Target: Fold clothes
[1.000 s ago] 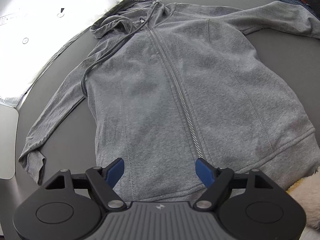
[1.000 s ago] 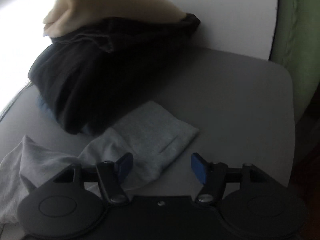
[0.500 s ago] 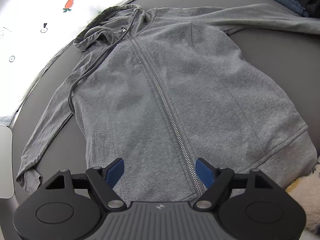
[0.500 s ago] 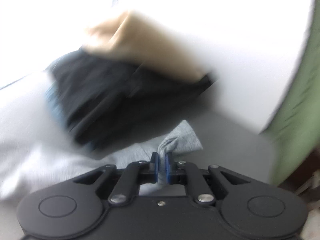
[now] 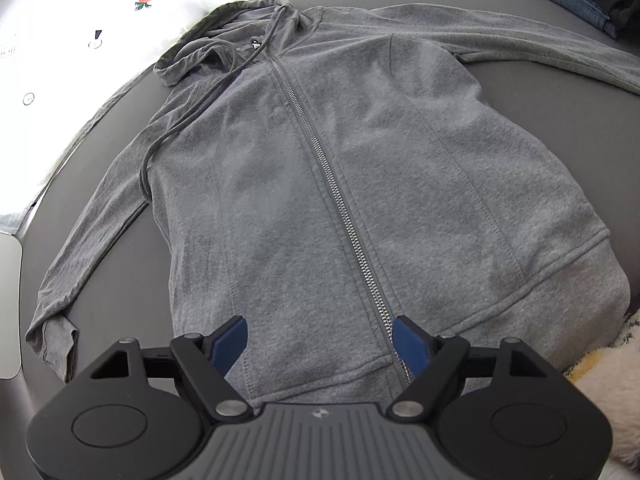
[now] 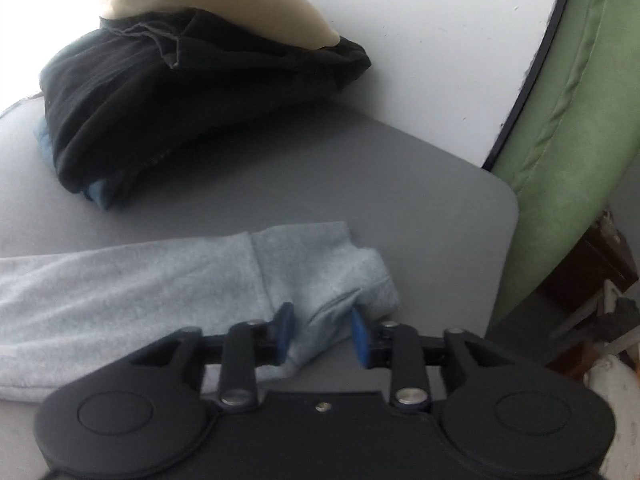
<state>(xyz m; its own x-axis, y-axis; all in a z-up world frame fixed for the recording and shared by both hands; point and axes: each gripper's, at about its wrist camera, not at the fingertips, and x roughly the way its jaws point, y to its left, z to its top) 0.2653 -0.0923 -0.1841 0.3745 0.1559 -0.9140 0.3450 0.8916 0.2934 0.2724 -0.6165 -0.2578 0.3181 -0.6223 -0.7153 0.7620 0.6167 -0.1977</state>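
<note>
Grey and matte, the surface [image 5: 120, 280] carries a grey zip hoodie [image 5: 360, 184] spread flat on its back, zipper [image 5: 340, 208] closed and running from the hood at 11 o'clock down to the hem at 6 o'clock. One sleeve trails to 8 o'clock, the other stretches past 2 o'clock.

In the left wrist view, the left gripper [image 5: 320, 340] hangs over the hem with its jaws spread wide, holding nothing.

In the right wrist view, the right gripper [image 6: 320, 332] sits at the sleeve cuff [image 6: 320, 268], its jaws partly apart with a ridge of cuff fabric between them; whether they touch the cloth I cannot tell.

At 11 o'clock in that view sits a pile of dark clothes [image 6: 168, 112] over something blue, a cream piece [image 6: 208, 12] on top, which looks like folded work set aside.

As for the hoodie, no fold shows in it: body and both sleeves lie open, so every fold on this garment remains.
</note>
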